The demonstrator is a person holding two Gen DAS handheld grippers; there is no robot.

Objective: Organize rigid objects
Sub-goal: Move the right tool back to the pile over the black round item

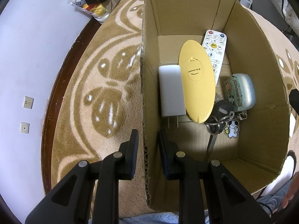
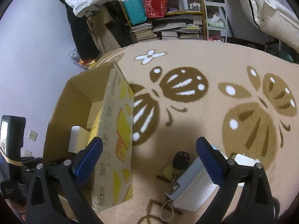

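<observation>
A cardboard box [image 1: 261, 112] stands open on the patterned blanket. Inside lie a yellow oval remote [image 1: 198, 82], a white remote [image 1: 214, 50], a white charger plug [image 1: 171, 91], a blue earbud case [image 1: 241, 91] and keys with a cartoon keyring [image 1: 224, 119]. My left gripper [image 1: 148, 136] straddles the box's left wall, nearly shut on it. My right gripper [image 2: 149, 145] is open and empty above the blanket, beside the box [image 2: 112, 130]. Under it lie a black key [image 2: 180, 161] and a white and blue device [image 2: 194, 184].
The brown and beige blanket [image 2: 205, 71] covers the surface. A white wall [image 1: 28, 56] with sockets is at the left. Shelves with books and bags [image 2: 158, 18] stand behind. A white cord [image 2: 168, 211] trails by the device.
</observation>
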